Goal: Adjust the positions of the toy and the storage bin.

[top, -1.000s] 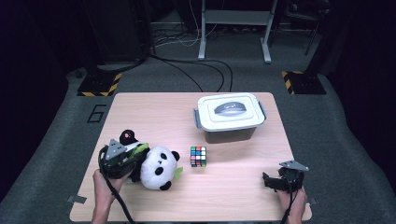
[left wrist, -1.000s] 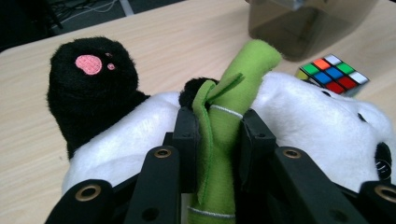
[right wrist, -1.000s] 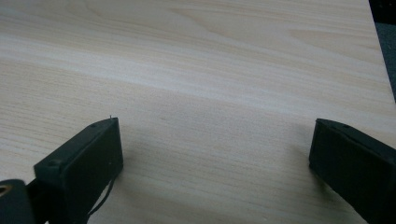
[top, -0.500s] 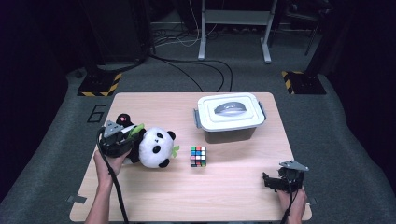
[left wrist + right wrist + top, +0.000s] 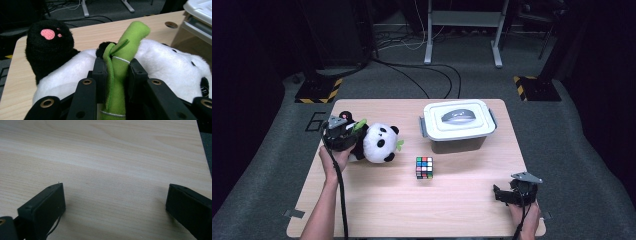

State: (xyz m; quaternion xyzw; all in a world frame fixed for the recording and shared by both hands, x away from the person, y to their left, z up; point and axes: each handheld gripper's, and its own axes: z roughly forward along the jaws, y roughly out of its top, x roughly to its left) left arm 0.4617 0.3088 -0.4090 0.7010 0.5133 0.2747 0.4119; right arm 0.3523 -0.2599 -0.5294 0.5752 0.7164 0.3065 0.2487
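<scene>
- Dark grey carpet floor [image 5: 562, 135] with black cables and yellow-black striped floor plates surrounds your light wooden table [image 5: 462, 200].
- Your left gripper [image 5: 117, 72] is clamped on the green felt bamboo stalk [image 5: 122, 62] sewn to the black-and-white plush panda toy [image 5: 374, 142]; both black jaws press the stalk from either side in the left gripper view.
- Panda lies on its side at the table's far left, head pointing toward the table's middle, body under your left gripper [image 5: 341, 135] in the high view.
- Panda's black foot with a pink paw patch [image 5: 47, 33] sticks up left of the stalk in the left gripper view; white belly fur sits right behind the jaws.
- Small multicoloured puzzle cube [image 5: 424, 167] sits near table centre, apart from the panda, to its right and a bit nearer to you.
- White plastic storage box with a grey handle in its lid [image 5: 458, 122] stands at the far middle-right, lid on, grey latches at both ends.
- Your right gripper [image 5: 507, 195] rests at the near right corner, well apart from everything.
- Right gripper view: jaws stand wide apart, bare wood between them, nothing held.
</scene>
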